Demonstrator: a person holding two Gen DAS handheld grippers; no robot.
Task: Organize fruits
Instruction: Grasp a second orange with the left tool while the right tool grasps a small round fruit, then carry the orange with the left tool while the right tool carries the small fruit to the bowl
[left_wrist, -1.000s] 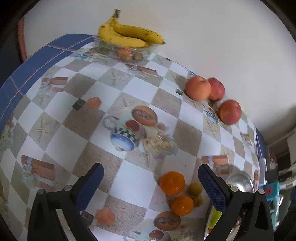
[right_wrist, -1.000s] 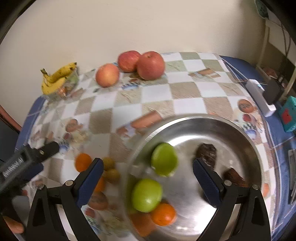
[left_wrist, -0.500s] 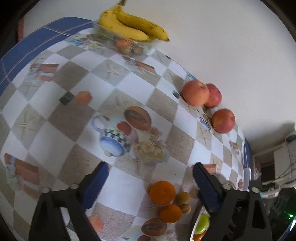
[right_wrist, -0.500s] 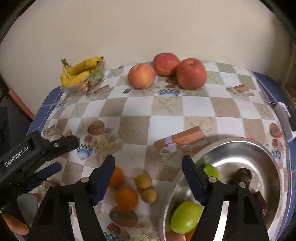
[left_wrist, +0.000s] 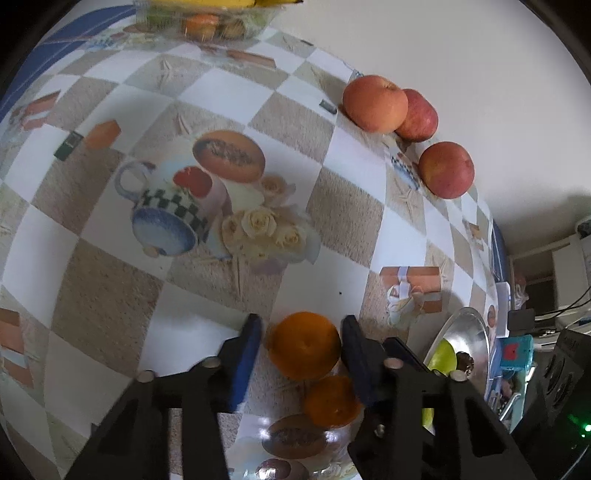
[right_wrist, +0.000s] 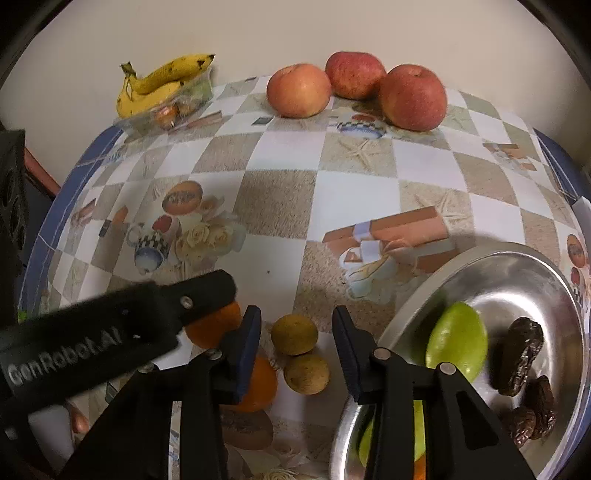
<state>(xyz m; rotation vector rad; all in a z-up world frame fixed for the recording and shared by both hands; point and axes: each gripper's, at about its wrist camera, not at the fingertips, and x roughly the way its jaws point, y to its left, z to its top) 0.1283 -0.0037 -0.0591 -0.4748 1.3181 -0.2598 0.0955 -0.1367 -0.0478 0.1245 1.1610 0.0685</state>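
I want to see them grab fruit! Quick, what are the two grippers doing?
Left gripper: jaws closing around the orange; a firm grip cannot be told yet.
Right gripper: jaws closing around a small yellow-brown fruit, not touching it yet.

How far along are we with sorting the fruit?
Early. The metal bowl holds green fruit and dark pieces. The left tool is closing around an orange; the right tool is closing around a small yellow-brown fruit; neither looks gripped yet. Still loose: a second orange, another small fruit, three apples.
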